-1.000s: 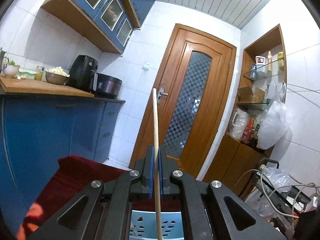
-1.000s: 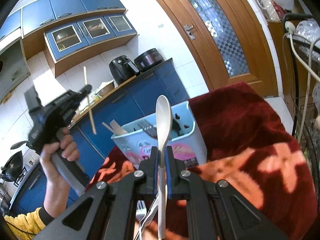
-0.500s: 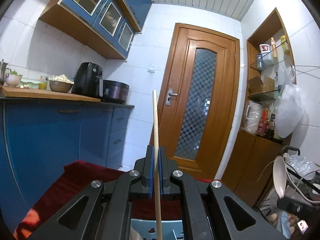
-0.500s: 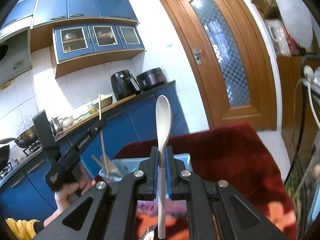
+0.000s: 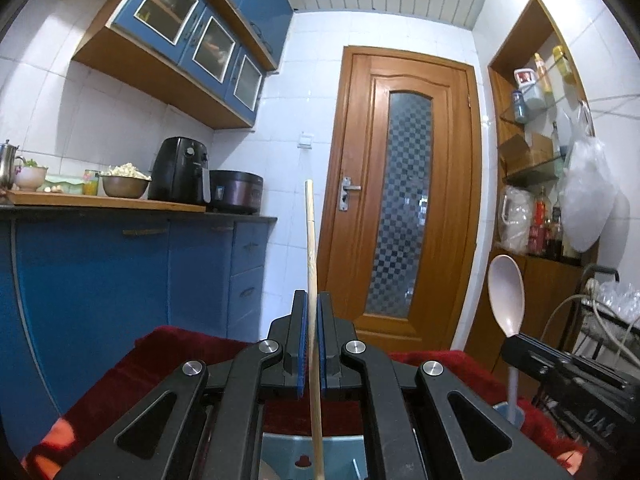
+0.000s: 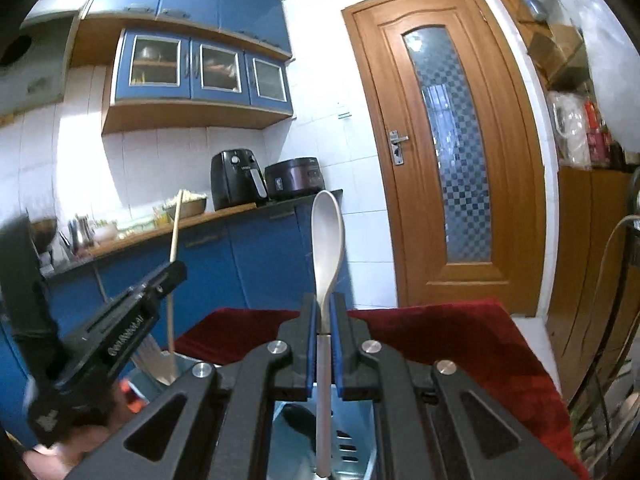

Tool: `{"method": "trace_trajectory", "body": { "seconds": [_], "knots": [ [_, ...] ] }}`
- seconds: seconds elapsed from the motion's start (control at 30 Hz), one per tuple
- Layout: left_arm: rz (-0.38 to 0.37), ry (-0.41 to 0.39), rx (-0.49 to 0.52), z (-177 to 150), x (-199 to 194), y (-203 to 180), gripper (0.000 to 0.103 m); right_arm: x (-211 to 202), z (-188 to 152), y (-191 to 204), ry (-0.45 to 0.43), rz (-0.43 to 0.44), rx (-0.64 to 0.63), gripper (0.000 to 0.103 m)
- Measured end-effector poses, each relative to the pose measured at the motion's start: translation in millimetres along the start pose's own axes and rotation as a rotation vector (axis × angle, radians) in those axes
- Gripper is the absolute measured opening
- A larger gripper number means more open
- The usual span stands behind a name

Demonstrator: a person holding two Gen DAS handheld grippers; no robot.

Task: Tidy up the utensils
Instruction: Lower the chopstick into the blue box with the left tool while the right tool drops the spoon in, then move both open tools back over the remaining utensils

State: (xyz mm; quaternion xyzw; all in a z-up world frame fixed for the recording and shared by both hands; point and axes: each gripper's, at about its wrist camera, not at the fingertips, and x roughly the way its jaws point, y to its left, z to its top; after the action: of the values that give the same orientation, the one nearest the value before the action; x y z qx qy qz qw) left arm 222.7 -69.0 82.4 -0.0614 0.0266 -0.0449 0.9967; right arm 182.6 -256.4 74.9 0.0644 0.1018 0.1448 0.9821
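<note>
My left gripper [image 5: 312, 304] is shut on a wooden chopstick [image 5: 310, 248] held upright, its lower end over the light blue utensil basket [image 5: 288, 452]. My right gripper [image 6: 325, 308] is shut on a pale spoon [image 6: 327, 232], bowl up, handle pointing down into the basket [image 6: 360, 440]. In the left wrist view the spoon [image 5: 506, 296] and right gripper [image 5: 516, 350] stand at the right. In the right wrist view the left gripper [image 6: 176, 272] and its chopstick [image 6: 174, 236] stand at the left, with wooden utensils [image 6: 154, 364] in the basket below.
The basket sits on a red patterned cloth [image 6: 480, 344]. A blue counter [image 5: 120, 248] with an air fryer [image 5: 180, 170] and cooker stands left. A wooden door [image 5: 404, 200] is ahead. Shelves, bags and a wire rack with cables [image 5: 600, 312] are on the right.
Both grippers have tilted upright and come down over the basket. The spoon's handle and the chopstick's lower end now hang at the basket. Grips are unchanged.
</note>
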Motion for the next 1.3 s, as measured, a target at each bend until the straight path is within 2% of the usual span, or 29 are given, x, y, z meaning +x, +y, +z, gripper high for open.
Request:
{"method": "trace_trajectory", "body": {
  "seconds": [0.13, 0.33, 0.47, 0.6, 0.9, 1.3],
  "knots": [
    [-0.007, -0.007, 0.035, -2.1, -4.5, -4.1, 0.004, 2.4, -8.8, -0.9, 0.024, 0.001, -0.018, 0.009],
    [-0.028, 0.018, 0.058, -3.0, -11.9, -3.0, 0.005, -4.1, -8.7, -10.4, 0.063, 0.018, 0.031, 0.011],
    [-0.048, 0.053, 0.044, -3.2, -13.3, 0.3, 0.016, -8.9, -7.3, -9.0, 0.069, 0.013, 0.031, 0.012],
    [-0.059, 0.066, 0.052, -1.7, -19.9, -0.8, 0.017, -16.2, -4.8, -5.9, 0.063, 0.018, 0.034, 0.019],
    [-0.08, 0.096, 0.025, 10.8, -44.8, 7.7, 0.017, -39.9, 4.2, -2.9, 0.051, 0.03, 0.061, 0.02],
    [-0.102, 0.198, 0.009, 15.9, -85.1, 21.8, 0.017, -75.1, -7.1, 5.0, 0.118, 0.021, 0.11, 0.021]
  ]
}}
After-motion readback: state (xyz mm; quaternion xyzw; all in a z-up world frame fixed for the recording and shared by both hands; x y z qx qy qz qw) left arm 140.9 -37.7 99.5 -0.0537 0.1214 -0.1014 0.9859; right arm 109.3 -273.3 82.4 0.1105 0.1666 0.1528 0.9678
